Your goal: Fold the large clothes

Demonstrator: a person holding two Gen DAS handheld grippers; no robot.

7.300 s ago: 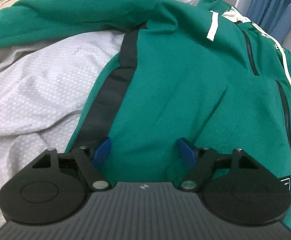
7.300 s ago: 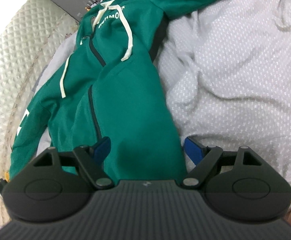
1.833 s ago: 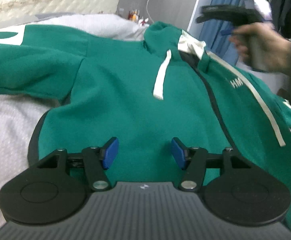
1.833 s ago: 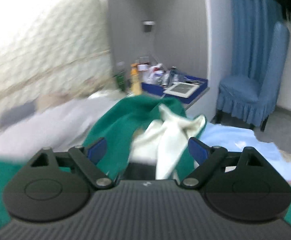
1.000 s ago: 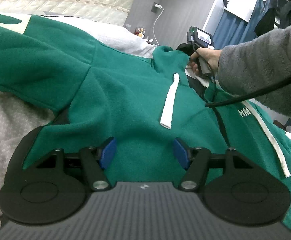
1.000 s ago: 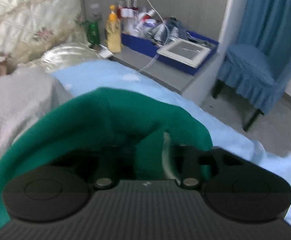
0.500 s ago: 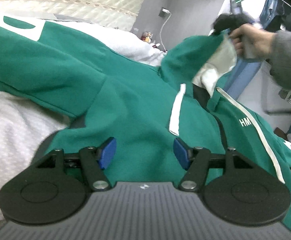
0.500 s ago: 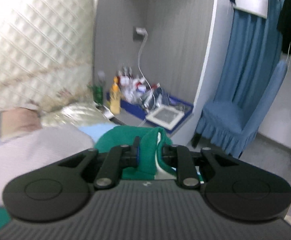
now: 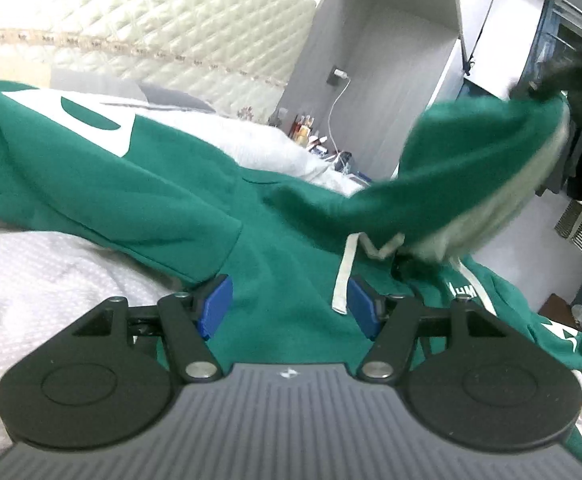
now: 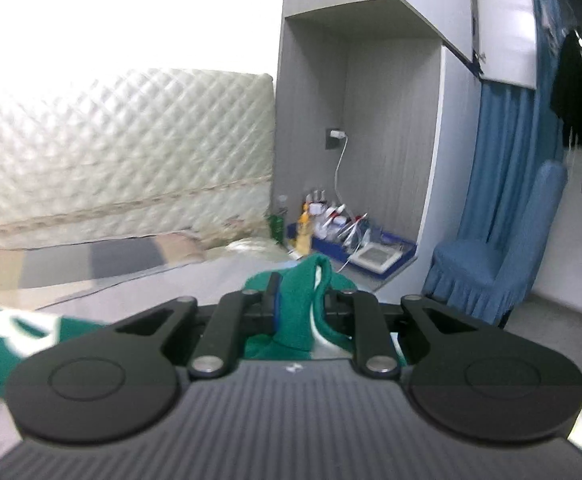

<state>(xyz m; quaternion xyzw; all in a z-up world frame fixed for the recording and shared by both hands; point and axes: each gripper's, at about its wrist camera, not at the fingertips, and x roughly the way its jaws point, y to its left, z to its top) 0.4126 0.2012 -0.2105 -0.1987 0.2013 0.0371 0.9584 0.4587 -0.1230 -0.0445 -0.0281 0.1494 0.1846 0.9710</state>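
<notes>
Folding has barely begun: the green hoodie lies spread face-up across the bed, body and one sleeve unfolded, while its hood is raised clear of the bedding and stretched toward the upper right of the left wrist view. No fold line is visible anywhere on the garment. Judged from this, only the hood step is in hand; both sleeves, the side panels and the final halving remain.

The right gripper holds the hood edge. Its fingers are together, clamped on a ridge of green fabric with the pale lining showing beside it. Motion blur on the hood in the left wrist view suggests it is in transit; probably it is being carried down onto the chest.

The left gripper hovers low over the chest, just beside the near drawstring. Its blue fingers stand wide apart, with nothing between them. Contact with the cloth cannot be determined.

The second drawstring runs along the far zipper side, near white chest lettering.

Surroundings: white bedding under the garment, a quilted headboard behind, a grey cabinet niche with a cluttered blue tray, and a blue chair before a blue curtain.
</notes>
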